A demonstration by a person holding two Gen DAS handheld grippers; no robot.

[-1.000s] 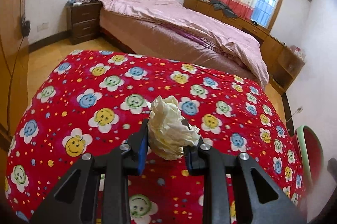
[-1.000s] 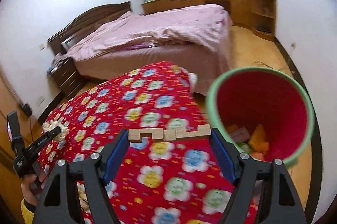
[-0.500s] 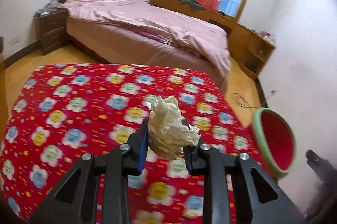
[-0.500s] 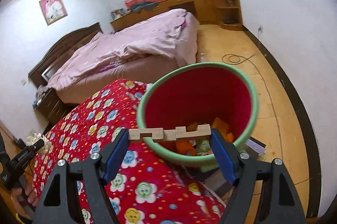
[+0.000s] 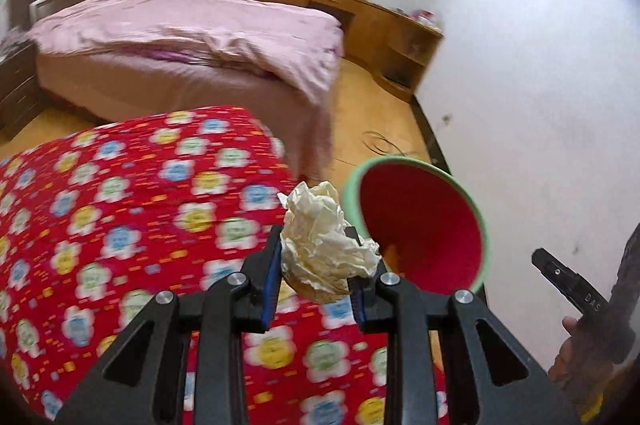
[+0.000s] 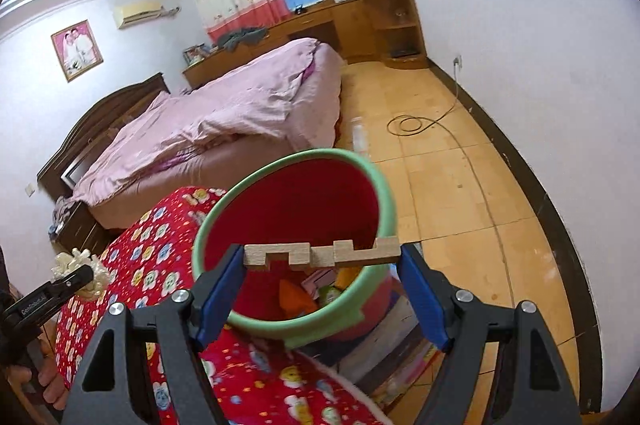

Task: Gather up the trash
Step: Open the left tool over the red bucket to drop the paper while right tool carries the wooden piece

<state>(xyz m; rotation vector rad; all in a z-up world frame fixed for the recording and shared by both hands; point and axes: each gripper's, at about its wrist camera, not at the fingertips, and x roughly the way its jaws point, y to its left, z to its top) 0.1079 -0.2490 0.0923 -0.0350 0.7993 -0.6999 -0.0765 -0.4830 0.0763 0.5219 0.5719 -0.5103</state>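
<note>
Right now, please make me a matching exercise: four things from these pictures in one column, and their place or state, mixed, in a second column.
Things:
1. crumpled paper
2. notched wooden piece
3. red bin
4. pink blanket

Places or states:
A. lies over the bed
B. clamped in the left gripper
C. has a green rim, trash inside
D. clamped in the right gripper

Pairs: 1-B, 2-D, 3-C, 4-A

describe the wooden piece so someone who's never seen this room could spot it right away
Start at the pink bed, then come down to the red bucket with a green rim beside the red flowered cloth. In front of its mouth, the right gripper clamps a pale wooden strip end to end. Square notches in its edges set it apart from the crumpled paper.
</note>
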